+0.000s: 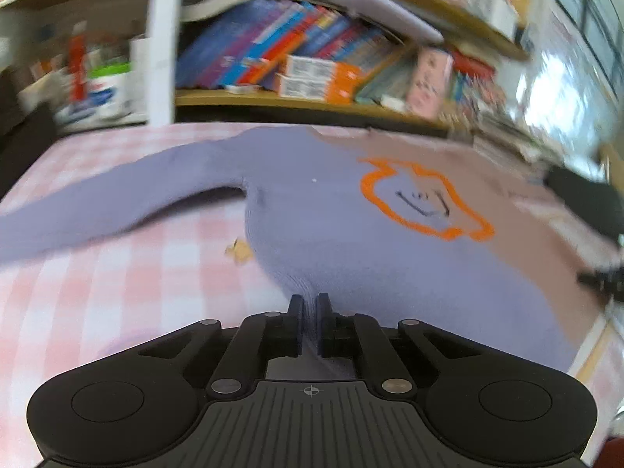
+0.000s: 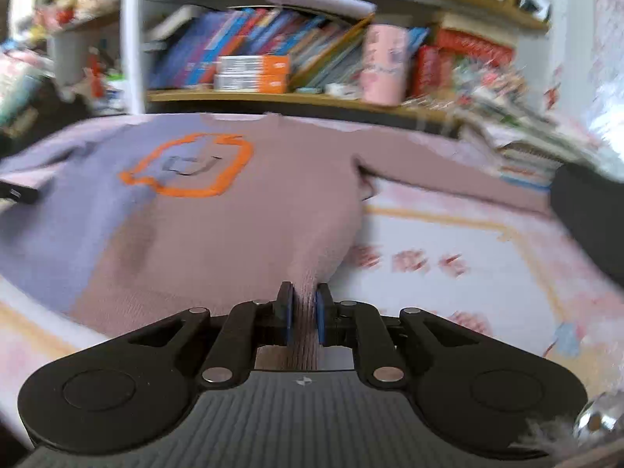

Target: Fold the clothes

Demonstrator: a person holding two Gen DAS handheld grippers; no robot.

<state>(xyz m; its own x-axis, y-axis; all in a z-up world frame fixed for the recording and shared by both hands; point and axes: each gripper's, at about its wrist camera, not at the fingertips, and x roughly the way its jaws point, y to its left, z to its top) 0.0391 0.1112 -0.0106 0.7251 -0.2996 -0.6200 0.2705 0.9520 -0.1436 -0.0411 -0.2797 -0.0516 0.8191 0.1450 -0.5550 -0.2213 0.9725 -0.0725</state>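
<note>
A two-tone sweater [image 1: 319, 210], lavender on one half and dusty mauve on the other, lies spread front-up on a tabletop covered by a pink checked cloth [image 1: 117, 280], its orange outlined face motif [image 2: 191, 165] in the middle of the chest. The left tool [image 1: 310, 304] is pinched tight on the lavender hem, knit bunched between its pads. The right tool [image 2: 305, 296] is likewise clamped on the mauve hem, fabric rising in a ridge between its blue pads. One sleeve stretches out to each side. Behind the tabletop stands a bookshelf [image 2: 273, 97] crammed with what look like books, though blur hides detail.
</note>
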